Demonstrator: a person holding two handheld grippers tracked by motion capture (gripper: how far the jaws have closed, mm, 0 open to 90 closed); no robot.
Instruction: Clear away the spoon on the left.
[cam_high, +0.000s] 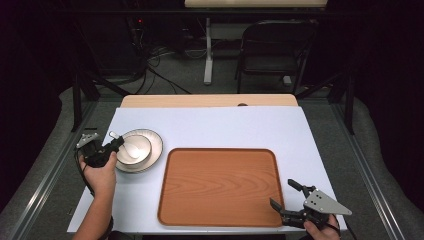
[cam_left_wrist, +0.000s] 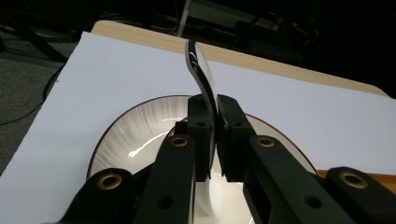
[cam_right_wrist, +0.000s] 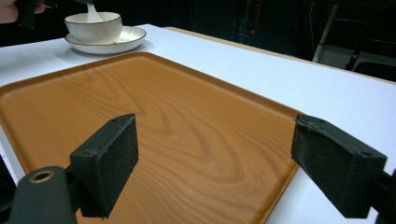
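Worktop (cam_high: 215, 125) space is covered by a pale sheet, on which the items are laid out for reach from the near edge. Centre-right, a wooden tray (cam_high: 220, 187) lies flat and bare, probably kept free as the place to receive the crockery. Left of the tray, apart from it, a plate (cam_high: 154, 150) carries a bowl (cam_high: 141, 146), stacked so that both can be handled as one set. A spoon (cam_left_wrist: 201, 70) stands in the bowl, its handle rising up and out over the rim. The left tongs (cam_high: 116, 143) are pressed together on that handle, pinched flat between the pads (cam_left_wrist: 201, 126), a hold suited to lifting the spoon clear without tipping the bowl. The right tongs (cam_high: 286, 196) are held spread, gripping nothing, above the near right corner of the tray, apparently kept ready.
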